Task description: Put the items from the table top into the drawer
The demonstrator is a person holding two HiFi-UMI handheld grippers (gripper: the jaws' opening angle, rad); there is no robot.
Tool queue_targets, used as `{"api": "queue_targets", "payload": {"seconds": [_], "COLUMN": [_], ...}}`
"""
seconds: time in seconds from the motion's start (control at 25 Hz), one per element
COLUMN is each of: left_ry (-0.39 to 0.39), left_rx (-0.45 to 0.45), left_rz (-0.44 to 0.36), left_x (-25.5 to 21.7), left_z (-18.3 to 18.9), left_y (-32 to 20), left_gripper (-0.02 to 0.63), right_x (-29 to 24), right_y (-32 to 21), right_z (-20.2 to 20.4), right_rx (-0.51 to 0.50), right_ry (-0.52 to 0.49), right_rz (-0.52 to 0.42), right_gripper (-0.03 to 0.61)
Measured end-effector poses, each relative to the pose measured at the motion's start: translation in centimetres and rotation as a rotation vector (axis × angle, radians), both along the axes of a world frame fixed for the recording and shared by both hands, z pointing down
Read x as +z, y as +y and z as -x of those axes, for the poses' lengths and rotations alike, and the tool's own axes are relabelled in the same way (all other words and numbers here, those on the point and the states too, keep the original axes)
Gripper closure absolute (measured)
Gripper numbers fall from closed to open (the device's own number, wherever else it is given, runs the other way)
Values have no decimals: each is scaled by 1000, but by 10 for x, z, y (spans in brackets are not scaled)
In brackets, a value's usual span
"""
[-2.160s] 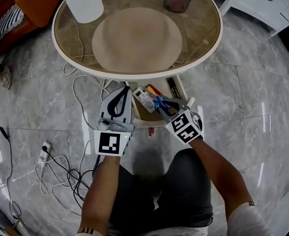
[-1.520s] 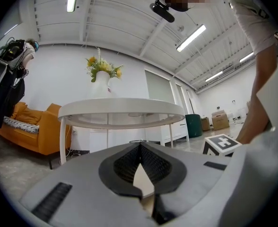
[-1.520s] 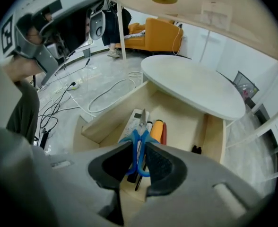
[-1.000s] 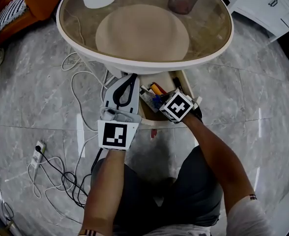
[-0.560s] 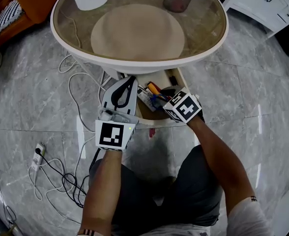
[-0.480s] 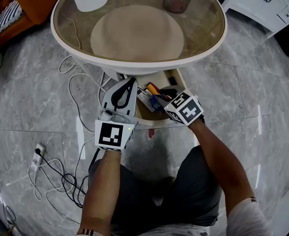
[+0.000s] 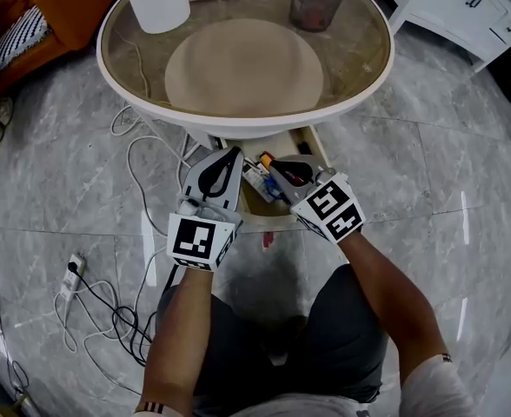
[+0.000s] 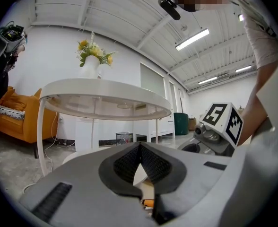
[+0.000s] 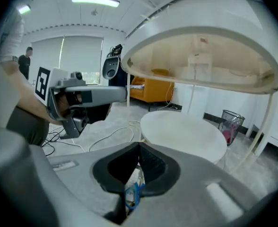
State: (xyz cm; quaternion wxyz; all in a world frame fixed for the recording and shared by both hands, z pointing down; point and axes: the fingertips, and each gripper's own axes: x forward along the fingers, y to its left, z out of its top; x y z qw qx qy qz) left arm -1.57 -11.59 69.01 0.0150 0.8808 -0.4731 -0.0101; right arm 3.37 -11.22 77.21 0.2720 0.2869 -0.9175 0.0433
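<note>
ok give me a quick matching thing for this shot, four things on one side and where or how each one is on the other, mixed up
Things:
1. white vase
2. drawer
3. power strip
4. sofa

Places and states:
a. orange, in the top left corner of the head view
b. standing on the glass table
c. pulled open below the table's near edge, with items inside
d. on the floor at the left, among cables

Pairs: 1-b, 2-c, 3-d, 4-a
</note>
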Motion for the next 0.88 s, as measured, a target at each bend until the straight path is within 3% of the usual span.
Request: {"api": "queue_targets", "payload": {"seconds": [0.48, 0.68, 0.88], "left_ry": [-22, -74, -40], "left_rx": [102, 151, 121], "left_rz": [-13, -15, -58], "left_x": [-54, -78, -117], "left_z": [-22, -24, -17], "left_y": [31, 50, 55], "left_gripper": [614, 614, 614], "right_x": [-116, -156, -187], "right_y": [40, 50, 53], "right_z": [10, 8, 7], "right_rx": [-123, -134, -134], "right_ry": [-352, -432, -452], "right_rz": [-232, -230, -217], "right_gripper": [578, 578, 578]}}
